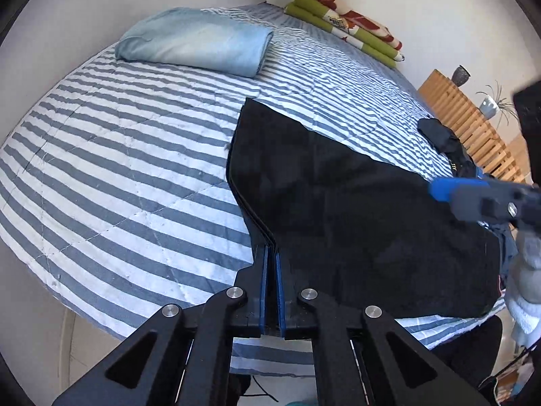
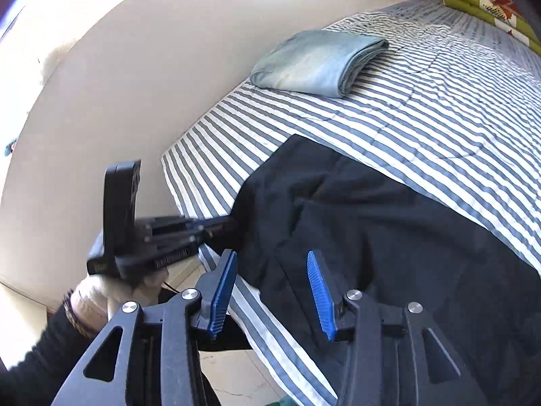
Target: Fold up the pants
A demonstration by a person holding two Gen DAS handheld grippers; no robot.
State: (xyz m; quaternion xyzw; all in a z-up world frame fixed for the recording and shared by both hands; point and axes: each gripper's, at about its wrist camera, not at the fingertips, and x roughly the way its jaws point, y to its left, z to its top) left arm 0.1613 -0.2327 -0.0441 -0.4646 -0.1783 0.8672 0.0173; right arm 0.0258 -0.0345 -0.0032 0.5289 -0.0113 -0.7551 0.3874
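Black pants [image 1: 355, 203] lie spread across the near right part of the striped bed [image 1: 135, 169]. My left gripper [image 1: 270, 250] is shut on their left edge, the dark cloth pinched between the blue pads. In the right wrist view the same pants [image 2: 389, 237] lie rumpled near the bed's edge. There my right gripper [image 2: 272, 257] hovers open over them, with nothing pressed between its blue pads. The left gripper [image 2: 223, 226] shows at the left, held by a gloved hand [image 2: 101, 297]. One blue fingertip [image 1: 439, 191] of the right gripper shows at the right of the left wrist view.
A folded light blue garment [image 1: 196, 40] rests at the far side of the bed. Folded green and red bedding [image 1: 345, 23] lies along the wall. A dark pile of clothes [image 1: 443, 135] sits by a wooden slatted piece [image 1: 466, 118] at the right.
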